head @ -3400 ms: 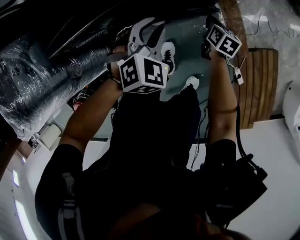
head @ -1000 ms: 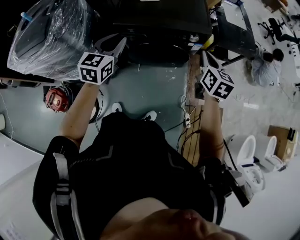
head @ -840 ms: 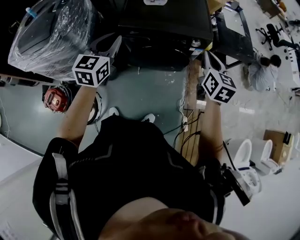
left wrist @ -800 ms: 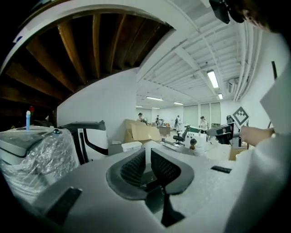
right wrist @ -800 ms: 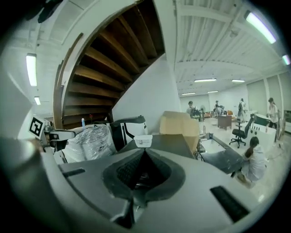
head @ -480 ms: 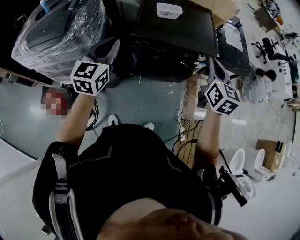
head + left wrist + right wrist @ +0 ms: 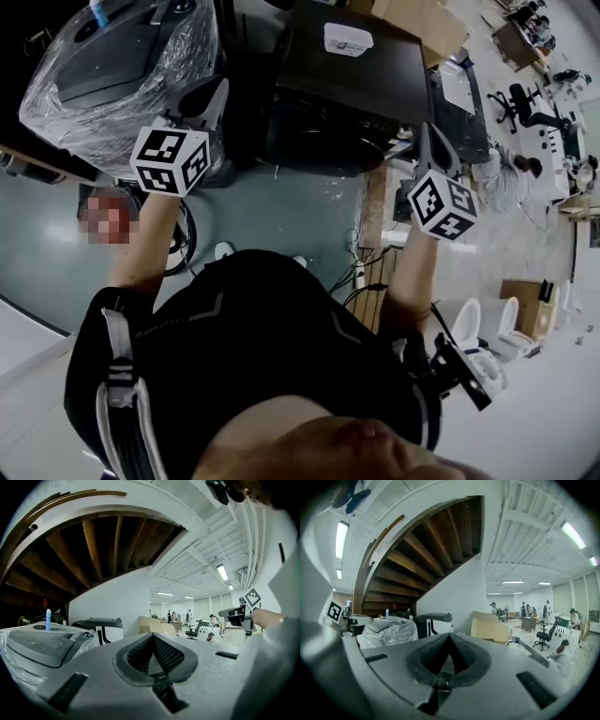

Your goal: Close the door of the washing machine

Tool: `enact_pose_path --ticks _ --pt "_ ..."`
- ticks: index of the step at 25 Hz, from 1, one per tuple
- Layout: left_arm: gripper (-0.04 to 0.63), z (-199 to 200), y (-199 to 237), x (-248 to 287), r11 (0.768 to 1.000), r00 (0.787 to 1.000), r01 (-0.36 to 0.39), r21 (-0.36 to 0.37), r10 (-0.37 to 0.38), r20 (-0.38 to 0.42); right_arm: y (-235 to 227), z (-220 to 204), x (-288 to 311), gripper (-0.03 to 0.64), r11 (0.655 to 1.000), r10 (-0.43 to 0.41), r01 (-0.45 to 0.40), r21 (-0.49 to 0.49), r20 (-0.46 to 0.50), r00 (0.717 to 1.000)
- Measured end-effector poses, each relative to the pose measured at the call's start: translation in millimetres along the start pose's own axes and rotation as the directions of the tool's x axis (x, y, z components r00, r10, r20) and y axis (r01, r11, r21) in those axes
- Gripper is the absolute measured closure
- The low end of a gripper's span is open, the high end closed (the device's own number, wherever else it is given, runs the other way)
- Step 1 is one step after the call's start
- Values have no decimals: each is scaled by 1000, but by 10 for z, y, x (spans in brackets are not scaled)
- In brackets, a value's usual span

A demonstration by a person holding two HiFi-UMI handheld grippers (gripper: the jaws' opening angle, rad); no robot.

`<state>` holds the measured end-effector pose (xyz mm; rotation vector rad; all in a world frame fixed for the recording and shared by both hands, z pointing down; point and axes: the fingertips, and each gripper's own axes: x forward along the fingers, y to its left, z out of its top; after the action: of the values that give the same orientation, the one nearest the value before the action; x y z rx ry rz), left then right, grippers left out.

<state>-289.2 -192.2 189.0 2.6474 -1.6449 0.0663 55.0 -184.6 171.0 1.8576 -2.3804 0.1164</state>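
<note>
Fingers [image 7: 168,656] of the left gripper [image 7: 153,637] have just closed together on nothing. Those of the right gripper [image 7: 449,636] are pressed together, also empty. Farther off, between both grippers, stands the black box-shaped washing machine [image 7: 352,84], with a plastic-wrapped grey appliance [image 7: 112,61] to its left.

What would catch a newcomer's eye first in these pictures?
The left gripper and right gripper, boldly patterned in black and white squares, are held up before the person, both shut and empty. Beyond the left one sits a plastic-wrapped machine, with a black machine beside it at top middle. In the gripper views a curved wooden staircase arches overhead.
</note>
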Motion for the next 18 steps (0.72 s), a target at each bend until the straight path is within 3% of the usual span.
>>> enact_pose_path --ticks 4,12,18 --pt "591 23 65 28 999 1000 23 -34 -23 12 152 42 7 614 995 -17 16 -100 -3 1000" --pt "591 78 -40 57 997 997 71 3 -71 29 181 57 -23 612 996 -28 28 -82 10 1000" --pt "591 105 -103 68 998 998 49 43 -50 24 167 110 -88 614 998 -24 25 -63 26 999"
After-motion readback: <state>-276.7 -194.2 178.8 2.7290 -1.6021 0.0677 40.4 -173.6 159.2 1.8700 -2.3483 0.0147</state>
